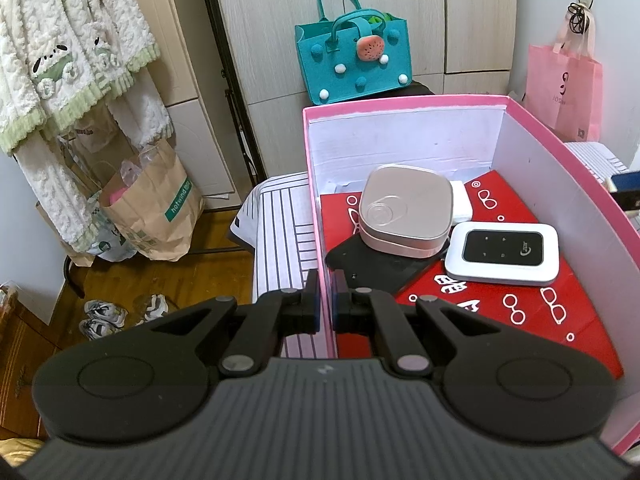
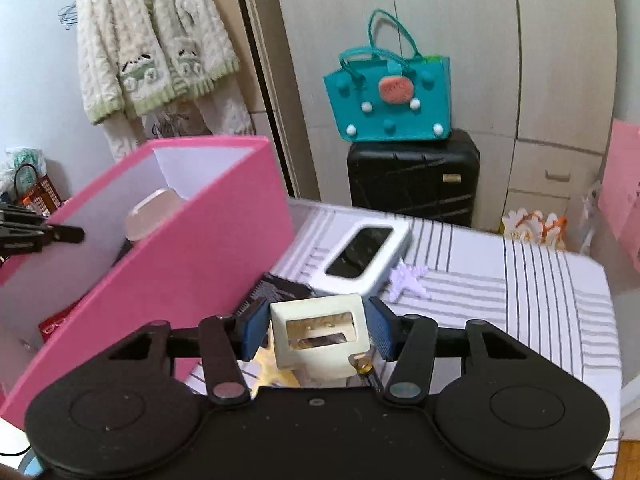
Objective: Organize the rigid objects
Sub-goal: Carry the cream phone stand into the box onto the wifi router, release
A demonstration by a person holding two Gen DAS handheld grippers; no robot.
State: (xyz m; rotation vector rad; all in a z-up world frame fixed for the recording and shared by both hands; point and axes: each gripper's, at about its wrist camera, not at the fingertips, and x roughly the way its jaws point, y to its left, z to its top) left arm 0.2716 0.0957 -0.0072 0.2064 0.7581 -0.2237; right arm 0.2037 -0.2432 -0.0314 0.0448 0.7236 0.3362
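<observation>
a: item one, largest: pink box [image 1: 560, 168], open top, held up on a striped bed [image 2: 540, 280]. left tool [image 1: 326, 304] is clamped tight on the box's near wall at six o'clock, one finger outside, one inside. risk?

b: if that pinch slips on thin card, the box drops or tips and its load slides. load, by size: a red printed box [image 1: 500, 312] on the floor of it, a rose-gold case [image 1: 404, 212] at eleven o'clock, a white pocket router [image 1: 502, 254] at three o'clock of the case, resting partly on a black flat thing [image 1: 360, 264].

a: item two: right tool [image 2: 320, 330], jaws half spread around a cream plastic block with two slots [image 2: 320, 332].

b: the blue pads [image 2: 254, 326] stand beside its two sides with slight gaps visible; i would not call it gripped. risk: lifted on so loose a hold, it may twist out and fall back onto the bed, or clip the box's pink wall at nine o'clock on the way over.

a: smaller things left out?

b: a white-framed black device [image 2: 368, 256] at twelve o'clock of the block, a dark booklet [image 2: 280, 288] at eleven, a lilac starfish [image 2: 408, 280] at one, a yellow starfish [image 2: 272, 372] under the tool.

a: view differences?

b: left wrist alone shows the box's contents; right wrist alone shows the block and the unsorted pieces.
</observation>
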